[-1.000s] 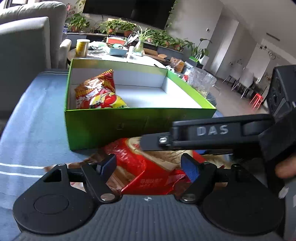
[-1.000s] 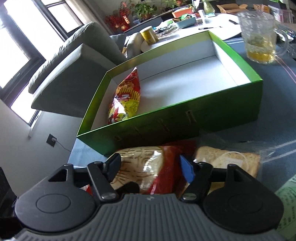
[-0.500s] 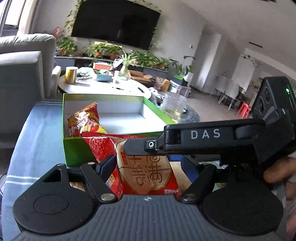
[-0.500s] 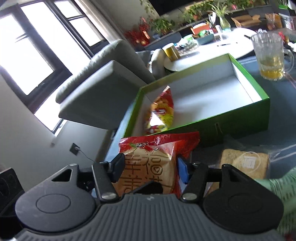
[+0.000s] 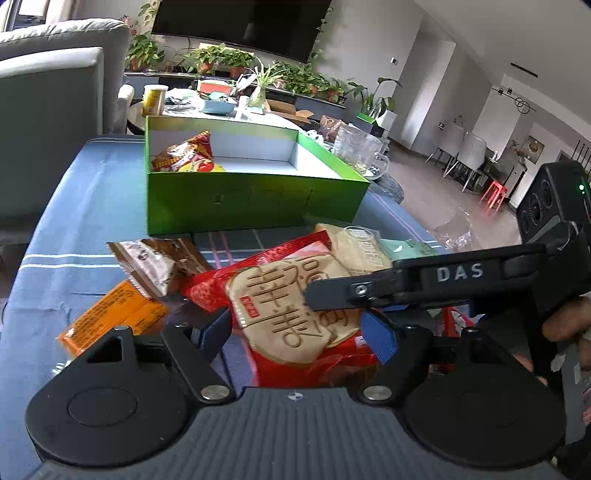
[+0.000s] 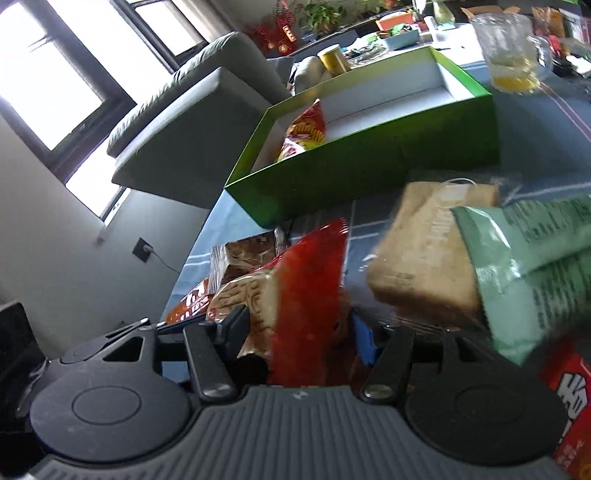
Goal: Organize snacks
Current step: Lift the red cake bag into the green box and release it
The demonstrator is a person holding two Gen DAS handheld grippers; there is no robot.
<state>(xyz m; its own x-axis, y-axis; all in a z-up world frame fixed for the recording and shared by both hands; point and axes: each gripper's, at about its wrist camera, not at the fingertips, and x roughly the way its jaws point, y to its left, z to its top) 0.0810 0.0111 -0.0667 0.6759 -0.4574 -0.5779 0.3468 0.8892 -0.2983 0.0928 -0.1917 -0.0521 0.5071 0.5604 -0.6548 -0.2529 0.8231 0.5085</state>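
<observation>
Beyond your blue striped cloth (image 5: 85, 206), a glass mug (image 6: 511, 55) holding yellowish liquid stands near its far right corner. A grey sofa (image 5: 51, 107) sits off the cloth's left edge. You also see a yellow can (image 5: 153, 99) on the round white table (image 5: 266, 118) behind, potted plants (image 5: 218, 59) and a dark television (image 5: 240, 26).
</observation>
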